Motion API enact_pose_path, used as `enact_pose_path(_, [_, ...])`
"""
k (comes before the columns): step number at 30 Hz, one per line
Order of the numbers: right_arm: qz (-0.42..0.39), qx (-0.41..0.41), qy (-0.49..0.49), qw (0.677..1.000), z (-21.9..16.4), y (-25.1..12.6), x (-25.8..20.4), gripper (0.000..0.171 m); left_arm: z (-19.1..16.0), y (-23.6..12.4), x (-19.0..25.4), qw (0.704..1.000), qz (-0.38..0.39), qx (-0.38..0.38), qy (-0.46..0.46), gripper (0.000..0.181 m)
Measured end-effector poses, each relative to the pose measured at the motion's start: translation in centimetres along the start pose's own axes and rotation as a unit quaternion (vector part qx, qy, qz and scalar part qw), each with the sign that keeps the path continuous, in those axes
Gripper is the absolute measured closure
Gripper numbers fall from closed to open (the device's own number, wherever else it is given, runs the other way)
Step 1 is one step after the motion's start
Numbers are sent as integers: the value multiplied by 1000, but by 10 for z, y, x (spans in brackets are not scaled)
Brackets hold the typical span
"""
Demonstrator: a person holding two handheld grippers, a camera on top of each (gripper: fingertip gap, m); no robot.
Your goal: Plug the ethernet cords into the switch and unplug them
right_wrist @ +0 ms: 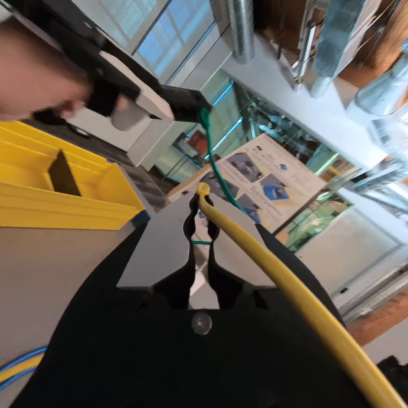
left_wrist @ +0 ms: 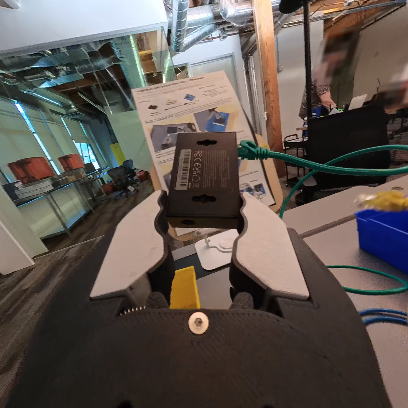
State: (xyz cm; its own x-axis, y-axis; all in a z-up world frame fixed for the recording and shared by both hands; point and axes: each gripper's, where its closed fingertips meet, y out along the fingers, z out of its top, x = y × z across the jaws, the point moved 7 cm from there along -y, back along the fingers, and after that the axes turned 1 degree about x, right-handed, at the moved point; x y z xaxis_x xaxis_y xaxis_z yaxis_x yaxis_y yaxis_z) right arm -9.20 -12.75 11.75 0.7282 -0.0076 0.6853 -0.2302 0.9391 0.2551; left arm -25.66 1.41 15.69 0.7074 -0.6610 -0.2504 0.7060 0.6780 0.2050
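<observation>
Left wrist view: switch (left_wrist: 204,174) clamped between the jaws.

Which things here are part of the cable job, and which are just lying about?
Part of the job:
- black box-shaped switch, clamped in left gripper
- green ethernet cord, plugged into the switch
- yellow ethernet cord, pinched in right gripper
- blue cords on the table

Lying about:
- blue plastic bin
- yellow plastic bin
- printed instruction sheet

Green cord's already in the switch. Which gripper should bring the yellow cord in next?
Right. The right gripper already pinches the yellow cord near its plug, while the left gripper is occupied clamping the switch.
</observation>
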Motion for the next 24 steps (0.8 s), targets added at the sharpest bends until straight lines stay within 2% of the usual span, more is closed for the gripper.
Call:
enact_pose_path(2, [11,19,-13,1000,1,-3,4,165,0,-5,-9,1000,1,2,-10,121])
enact_pose_path(5, [60,56,42,996,3,-1,-8,165,2,-9,-9,999,-26,11,-39,121])
enact_pose_path(7, [61,82,72,992,5,-1,-13,165,5,-6,3,997,-58,17,-53,121])
enact_pose_path(16, [-34,145,18,989,11,-17,2,165,11,11,74,972,-208,32,-102,121])
enact_pose_path(24, [-58,155,-7,986,10,-23,17,165,17,8,93,967,-236,36,-94,121])
